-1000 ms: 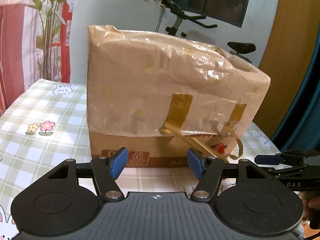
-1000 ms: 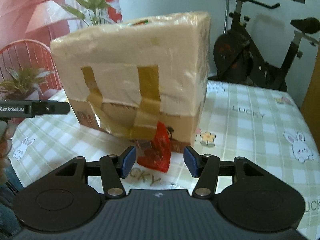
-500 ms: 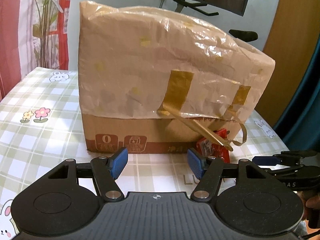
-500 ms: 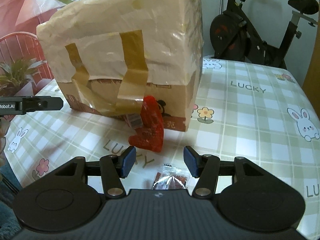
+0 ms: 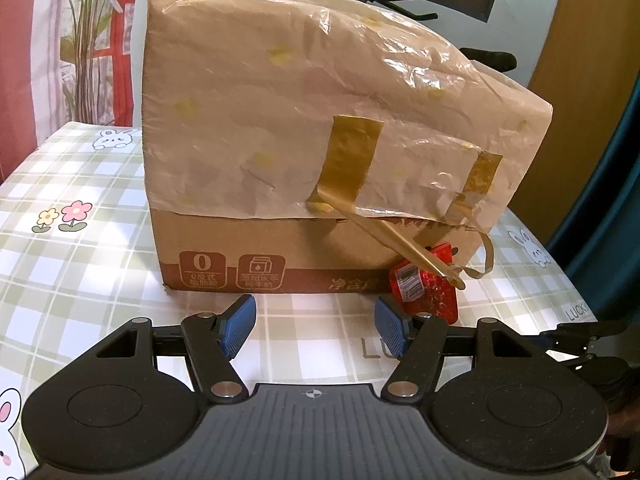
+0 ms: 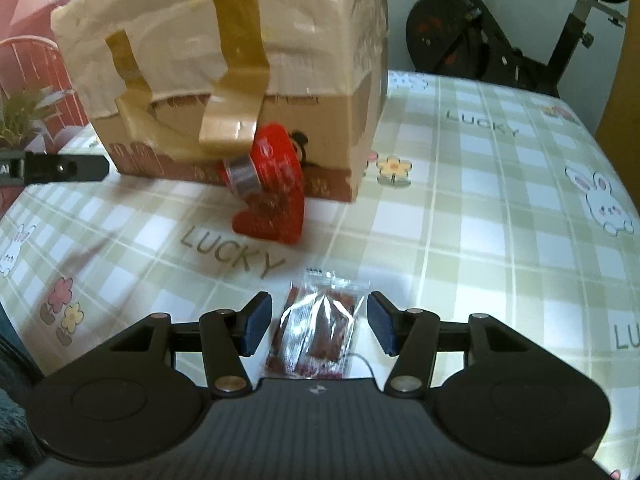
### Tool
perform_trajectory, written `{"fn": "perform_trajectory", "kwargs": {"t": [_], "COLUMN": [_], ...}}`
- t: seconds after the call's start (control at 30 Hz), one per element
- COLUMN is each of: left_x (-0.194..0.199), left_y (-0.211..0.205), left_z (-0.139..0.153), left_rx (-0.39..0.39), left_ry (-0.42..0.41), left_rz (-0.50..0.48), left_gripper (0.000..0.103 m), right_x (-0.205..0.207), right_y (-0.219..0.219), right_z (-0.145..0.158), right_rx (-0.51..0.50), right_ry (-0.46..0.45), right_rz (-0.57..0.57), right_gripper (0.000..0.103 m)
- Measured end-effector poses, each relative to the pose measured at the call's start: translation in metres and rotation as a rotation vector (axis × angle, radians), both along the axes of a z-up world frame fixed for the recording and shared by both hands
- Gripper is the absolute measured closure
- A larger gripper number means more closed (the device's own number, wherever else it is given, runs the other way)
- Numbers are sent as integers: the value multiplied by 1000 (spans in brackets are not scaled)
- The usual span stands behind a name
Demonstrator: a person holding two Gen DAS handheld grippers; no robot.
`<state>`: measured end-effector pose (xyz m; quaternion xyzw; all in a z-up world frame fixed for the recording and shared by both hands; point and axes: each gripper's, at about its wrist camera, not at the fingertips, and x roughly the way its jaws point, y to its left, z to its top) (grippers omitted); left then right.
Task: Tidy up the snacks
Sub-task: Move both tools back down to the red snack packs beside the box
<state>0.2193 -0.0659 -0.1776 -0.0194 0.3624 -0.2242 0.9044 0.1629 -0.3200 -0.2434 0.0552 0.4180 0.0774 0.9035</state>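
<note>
- On the checked surface [image 6: 480,208], right hand-held gripper [image 6: 319,322] is hovering half-open, straddling clear snack sachet [image 6: 316,330], nothing gripped, lining up a pick.
- Left hand-held gripper [image 5: 315,330] is waiting half-open and empty facing taped cardboard box [image 5: 304,140]; red snack packet [image 5: 426,286] is leaning against box.

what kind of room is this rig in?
Probably a home living space, not a lab: an exercise bike behind a table with a bunny-print checked tablecloth, and a houseplant by a red curtain.
</note>
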Motion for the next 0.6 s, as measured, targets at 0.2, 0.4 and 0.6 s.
{"fn": "perform_trajectory", "kwargs": {"t": [0.2, 0.4, 0.6], "left_x": [-1, -1, 3], "left_y": [2, 2, -4], "left_z": [0, 0, -5], "left_rx": [-4, -5, -8], "left_ry": [4, 5, 36], "left_rz": [2, 3, -15], "left_gripper": [35, 35, 35], "right_x": [0, 2, 6], "right_y": [5, 11, 10], "right_z": [-3, -3, -3], "right_rx": [-30, -62, -62], "right_ry": [-4, -21, -29], "right_rz": [13, 59, 75], "right_gripper": [47, 54, 55]}}
